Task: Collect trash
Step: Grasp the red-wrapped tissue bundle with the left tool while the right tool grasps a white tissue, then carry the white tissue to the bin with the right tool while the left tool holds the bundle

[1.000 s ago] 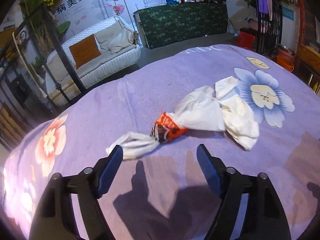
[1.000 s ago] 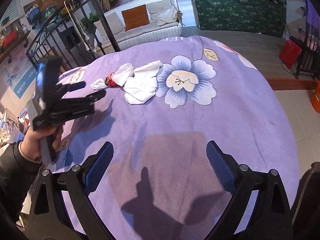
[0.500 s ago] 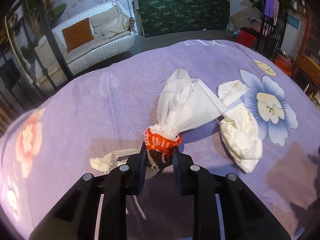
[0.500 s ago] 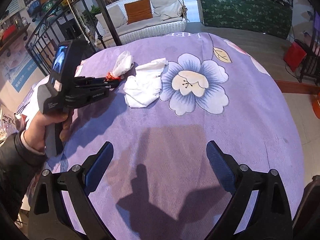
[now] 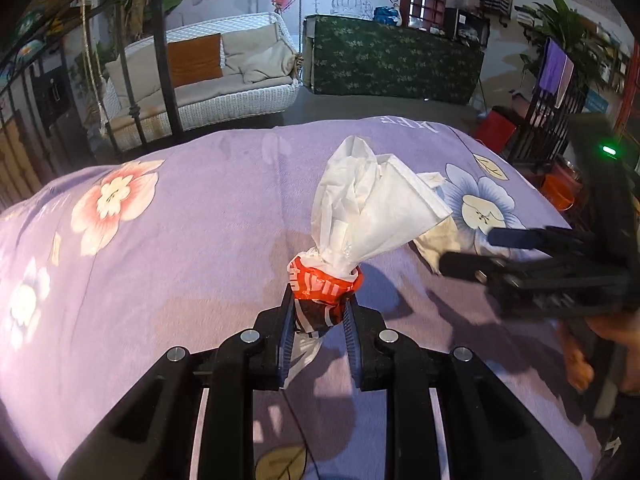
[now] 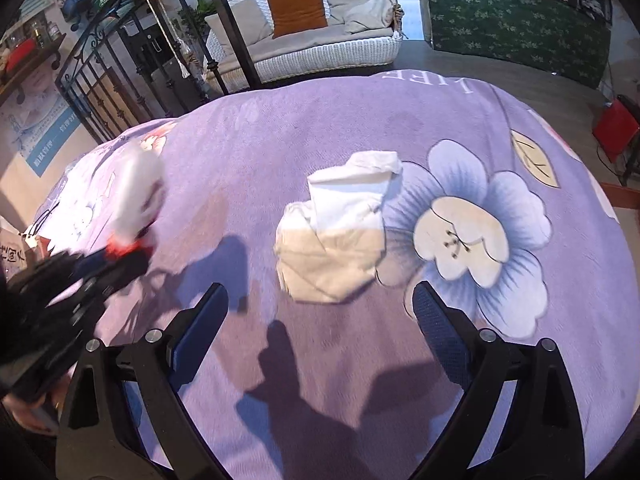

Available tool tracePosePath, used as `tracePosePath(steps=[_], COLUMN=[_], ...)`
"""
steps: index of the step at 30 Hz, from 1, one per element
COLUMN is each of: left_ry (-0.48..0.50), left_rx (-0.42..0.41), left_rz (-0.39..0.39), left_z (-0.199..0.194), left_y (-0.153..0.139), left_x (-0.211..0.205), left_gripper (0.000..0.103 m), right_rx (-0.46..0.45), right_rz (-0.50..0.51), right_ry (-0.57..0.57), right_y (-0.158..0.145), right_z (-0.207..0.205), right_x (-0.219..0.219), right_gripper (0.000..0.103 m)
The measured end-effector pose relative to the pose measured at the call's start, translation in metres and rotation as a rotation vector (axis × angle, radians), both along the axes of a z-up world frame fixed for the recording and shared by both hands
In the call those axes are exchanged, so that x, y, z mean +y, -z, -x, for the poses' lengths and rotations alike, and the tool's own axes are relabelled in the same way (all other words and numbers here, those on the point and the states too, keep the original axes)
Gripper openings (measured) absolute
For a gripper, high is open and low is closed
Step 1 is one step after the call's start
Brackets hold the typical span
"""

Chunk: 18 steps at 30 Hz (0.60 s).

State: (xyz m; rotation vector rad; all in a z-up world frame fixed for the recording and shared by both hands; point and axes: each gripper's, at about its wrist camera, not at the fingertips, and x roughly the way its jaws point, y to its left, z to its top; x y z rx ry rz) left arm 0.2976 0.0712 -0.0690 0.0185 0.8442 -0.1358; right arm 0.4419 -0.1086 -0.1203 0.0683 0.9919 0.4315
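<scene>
My left gripper [image 5: 318,312] is shut on a red and dark wrapper [image 5: 322,294] with white tissue [image 5: 368,208] sticking up from it, held above the purple flowered cloth [image 5: 180,240]. In the right wrist view this bundle [image 6: 136,200] is blurred at the left, above the cloth [image 6: 400,92]. A crumpled white tissue pile [image 6: 336,232] lies on the cloth just ahead of my open right gripper [image 6: 320,304]. The right gripper [image 5: 468,252] also shows at the right of the left wrist view, and part of the pile [image 5: 436,240] peeks out behind the held tissue.
The cloth drops off at its far edge. Beyond it stand a white wicker sofa [image 5: 208,80], a black metal railing [image 6: 112,80], a counter with green patterned cloth [image 5: 392,64] and a red box [image 6: 616,128] on the floor.
My left gripper closed on the wrapper and lifted it with the tissue off the cloth. My right gripper moved forward to the remaining tissue pile.
</scene>
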Motion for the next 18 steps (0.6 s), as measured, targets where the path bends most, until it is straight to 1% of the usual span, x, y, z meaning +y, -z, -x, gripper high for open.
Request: tracePosePath(steps=[4,7,8,9,10,12,13,14,15,18], left_ry=[-0.021,-0.03,-0.03,-0.029,-0.028,-0.031,-0.033,-0.033,-0.034,-0.034], left_rx=[0.016,0.022,0.028,0.033,0.038,0.036,0.036,0.036,0.036,0.038], left_rz=[0.031,0.033,0.041,0.047,0.05,0.048,0.048,0.05,0.053,0.056], left_z=[0.011,0.016,0.017,0.018,0.019,0.025,0.026,0.028,0.03,0.038], left_y=[0.004,0.007,0.008,0.008,0.009,0.01,0.01,0.01,0.01,0.011], left_x=[0.007,0.01,0.01,0.011,0.011,0.012,0.011,0.011,0.012,0.01], left_gripper=[0.022,0.022,0.022,0.022,0.022,0.022,0.022,0.022,0.022,0.022], right_rx=[0.03,0.039,0.039,0.038,0.037,0.033,0.031,0.032,0.03,0.0], right_rz=[-0.008,-0.018,-0.018,-0.018,-0.015,-0.006,-0.013,-0.027,-0.034,-0.044], right_ry=[0.009,0.023,0.027,0.035,0.04,0.054,0.059,0.057,0.055,0.055], right_y=[0.011,0.015,0.016,0.017,0.018,0.019,0.018,0.017,0.017,0.009], right_z=[-0.018,-0.029,-0.031,-0.034,-0.036,-0.037,-0.035,-0.033,-0.028,-0.013], right_x=[0.008,0.011,0.012,0.012,0.013,0.012,0.01,0.007,0.006,0.0], right_gripper=[0.087,0.079,0.075,0.066,0.061,0.043,0.038,0.029,0.026,0.024])
